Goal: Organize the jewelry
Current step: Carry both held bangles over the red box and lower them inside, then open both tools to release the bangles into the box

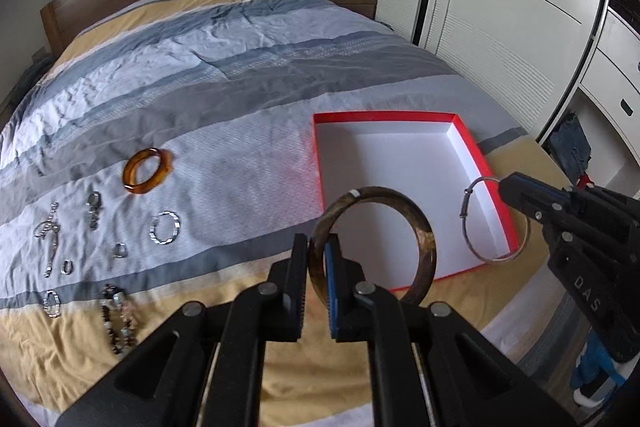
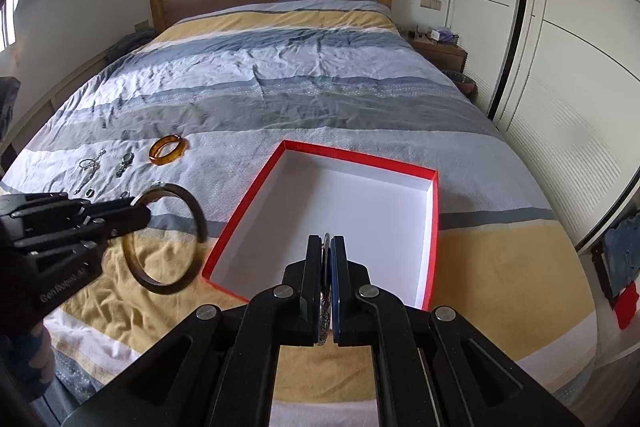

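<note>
Your left gripper (image 1: 317,259) clamps the dark bangle (image 1: 416,219), your right gripper (image 2: 327,267) the silver bangle (image 1: 468,227) — lower both into the red box (image 1: 480,155) before releasing.

small rings (image 1: 120,250) too tiny to identify.

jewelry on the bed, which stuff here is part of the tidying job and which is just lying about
Part of the job:
- dark bangle in the left gripper
- thin silver bangle in the right gripper
- red box, empty
- amber bangle
- silver bracelet
- beaded necklace

Just lying about:
- nightstand
- wardrobe
</note>
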`<state>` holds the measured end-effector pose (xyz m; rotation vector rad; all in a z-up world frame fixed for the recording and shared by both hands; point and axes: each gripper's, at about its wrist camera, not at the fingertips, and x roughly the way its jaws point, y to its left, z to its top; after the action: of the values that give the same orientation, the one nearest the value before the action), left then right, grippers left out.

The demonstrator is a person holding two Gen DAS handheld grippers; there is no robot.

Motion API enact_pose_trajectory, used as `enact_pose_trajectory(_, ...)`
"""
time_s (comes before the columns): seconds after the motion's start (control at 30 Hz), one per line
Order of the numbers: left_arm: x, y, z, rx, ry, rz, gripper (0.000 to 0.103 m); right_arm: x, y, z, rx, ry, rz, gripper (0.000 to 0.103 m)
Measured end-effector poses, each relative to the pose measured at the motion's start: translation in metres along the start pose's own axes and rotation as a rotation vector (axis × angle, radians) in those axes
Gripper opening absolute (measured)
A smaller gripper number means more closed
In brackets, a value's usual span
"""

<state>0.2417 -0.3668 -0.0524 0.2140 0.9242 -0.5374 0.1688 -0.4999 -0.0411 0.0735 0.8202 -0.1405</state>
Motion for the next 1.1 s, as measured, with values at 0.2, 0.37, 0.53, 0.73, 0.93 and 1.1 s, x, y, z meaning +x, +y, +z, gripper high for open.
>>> enact_pose_trajectory(0.2,0.062,-0.013,0.005,-0.013,0.072,-0.013,0.008,0.045,-0.027,-0.003,0.067,0.040,0.011,0.004)
enact_pose_trajectory(0.37,0.088,-0.015,-0.007,0.022,0.095,0.006,0.008,0.070,-0.056,-0.017,0.127,0.061,-0.017,0.004)
enact_pose_trajectory(0.53,0.100,-0.018,-0.022,0.014,0.144,-0.002,0.011,0.086,-0.077,-0.035,0.168,0.113,-0.013,0.004)
enact_pose_trajectory(0.73,0.095,-0.013,-0.033,-0.044,0.173,0.027,0.012,0.083,-0.070,-0.038,0.138,0.105,-0.018,0.007)
enact_pose_trajectory(0.93,0.087,-0.010,-0.035,-0.083,0.197,-0.017,0.014,0.074,-0.064,-0.039,0.137,0.103,-0.018,0.014)
enact_pose_trajectory(1.1,0.074,-0.005,-0.029,-0.100,0.171,-0.069,0.024,0.044,-0.058,-0.042,0.135,0.079,-0.032,0.025)
